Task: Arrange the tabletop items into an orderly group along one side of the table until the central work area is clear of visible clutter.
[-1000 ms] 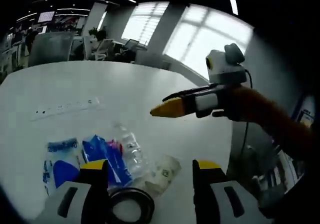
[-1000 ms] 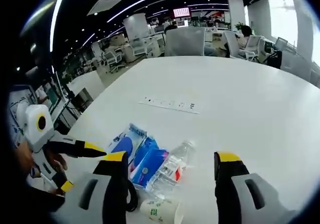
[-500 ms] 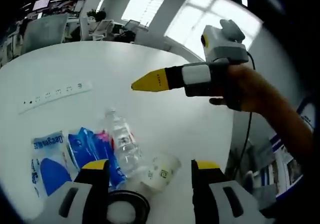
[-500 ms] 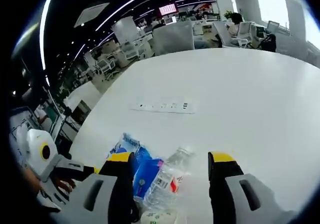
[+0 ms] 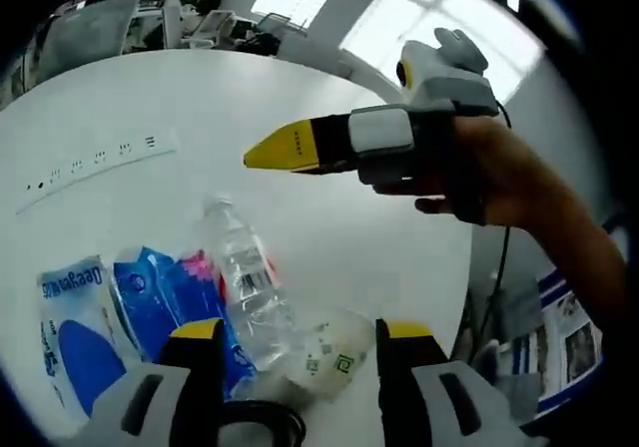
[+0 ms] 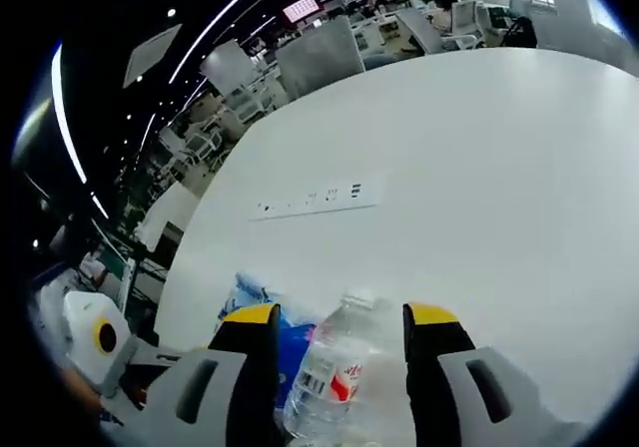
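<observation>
Much bare table (image 6: pixel 479 168) beyond bottle (image 6: pixel 334 372); edge seemingly near.

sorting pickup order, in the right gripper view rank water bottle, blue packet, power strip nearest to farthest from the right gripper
1. water bottle, lying between the right gripper's open jaws.
2. blue packet, just left of the bottle, by the left jaw.
3. power strip, farther out, mid-table.

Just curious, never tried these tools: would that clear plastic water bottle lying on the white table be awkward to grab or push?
Probably a little. The clear plastic water bottle lies on its side, so a push may roll it. It looks nearly empty, so likely light and crushable. The right gripper is open around it, nothing closed yet.
</observation>
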